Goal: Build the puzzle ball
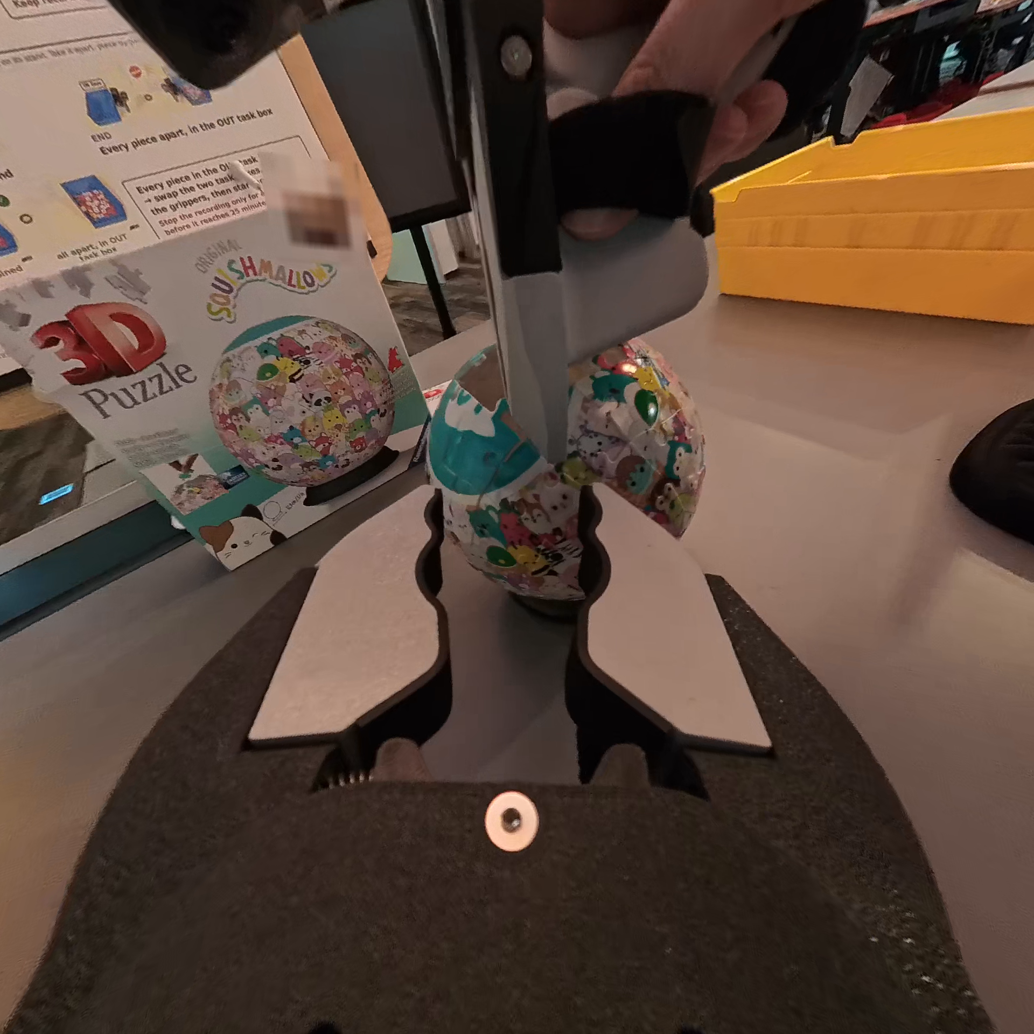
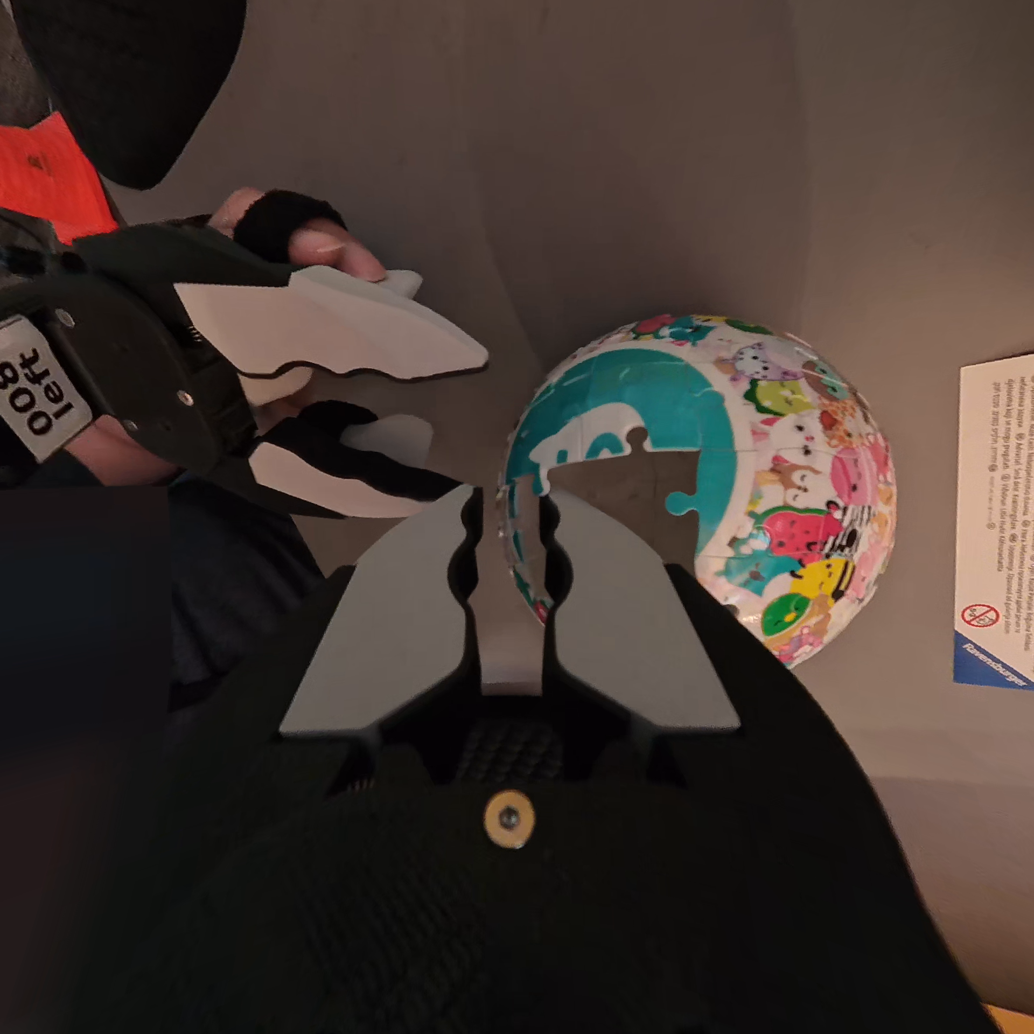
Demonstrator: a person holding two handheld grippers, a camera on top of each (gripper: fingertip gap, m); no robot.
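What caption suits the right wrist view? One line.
Right hand-held gripper pinches the puzzle ball beside its gap; left hand-held gripper open nearby.

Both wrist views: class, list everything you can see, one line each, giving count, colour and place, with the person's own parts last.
Round puzzle ball: one, multicoloured with teal patch, gap unfilled, table centre.
Cardboard puzzle box: one, white and teal, left of ball.
Plastic bin: one, yellow, back right.
Printed instruction sheet: one, white, behind box.
Paper leaflet: one, white, blue corner, beside ball.
Table: one, grey.
Left gripper: black and white, open, at ball.
Right gripper: fingers at gap rim.
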